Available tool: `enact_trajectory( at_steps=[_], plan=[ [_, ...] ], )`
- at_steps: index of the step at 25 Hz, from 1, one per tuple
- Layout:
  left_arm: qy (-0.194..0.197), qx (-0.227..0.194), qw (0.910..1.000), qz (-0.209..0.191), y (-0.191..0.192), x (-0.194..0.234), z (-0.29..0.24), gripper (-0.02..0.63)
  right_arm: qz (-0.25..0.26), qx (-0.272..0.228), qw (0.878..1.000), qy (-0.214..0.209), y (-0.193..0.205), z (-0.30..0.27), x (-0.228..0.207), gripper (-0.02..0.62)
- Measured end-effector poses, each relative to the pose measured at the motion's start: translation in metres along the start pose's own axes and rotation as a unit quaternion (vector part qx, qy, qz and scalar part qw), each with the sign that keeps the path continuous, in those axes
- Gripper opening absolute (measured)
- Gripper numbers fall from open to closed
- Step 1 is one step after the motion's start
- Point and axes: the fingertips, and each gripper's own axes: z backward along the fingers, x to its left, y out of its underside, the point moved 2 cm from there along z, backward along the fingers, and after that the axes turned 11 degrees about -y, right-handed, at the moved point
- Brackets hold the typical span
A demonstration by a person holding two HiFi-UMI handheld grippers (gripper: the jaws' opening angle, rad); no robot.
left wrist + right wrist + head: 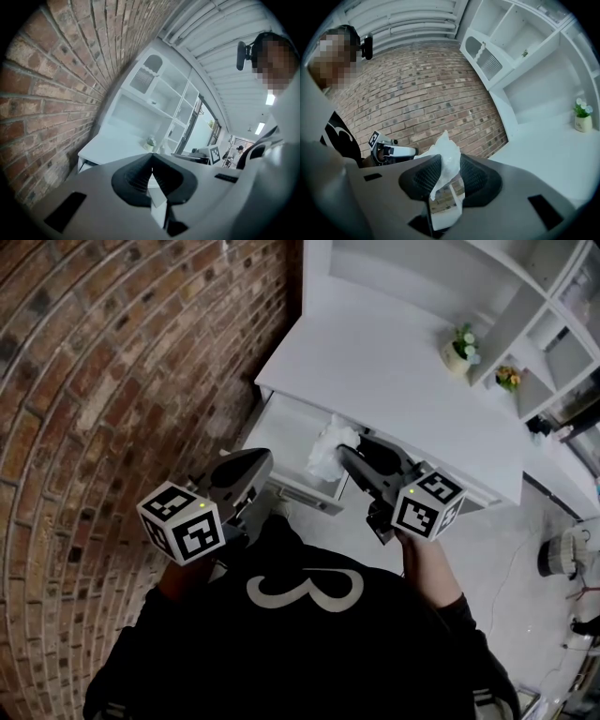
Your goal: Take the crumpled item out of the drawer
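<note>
A crumpled white tissue (325, 448) hangs above the open white drawer (277, 432) of the desk. My right gripper (347, 454) is shut on it. In the right gripper view the tissue (446, 157) sticks up between the dark pads (423, 177), pinched by the right gripper (449, 171). My left gripper (264, 461) hovers to the left over the drawer's front edge. In the left gripper view its jaws (151, 161) meet at the tips with nothing between them.
A brick wall (112, 371) runs close along the left. The white desk top (394, 381) carries a small potted plant (459, 346), and a second plant (507, 378) sits in the shelving behind. A round object (562, 554) and cables lie on the floor at right.
</note>
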Motion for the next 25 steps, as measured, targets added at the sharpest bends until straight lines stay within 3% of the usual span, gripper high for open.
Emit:
enact_trajectory(
  at_steps=[25],
  plan=[
    [-0.008,0.012,0.9999,0.007,0.002,0.029,-0.017,0.003,0.009,-0.012,1.000,0.000,-0.002,-0.021,-0.014,0.123]
  ],
)
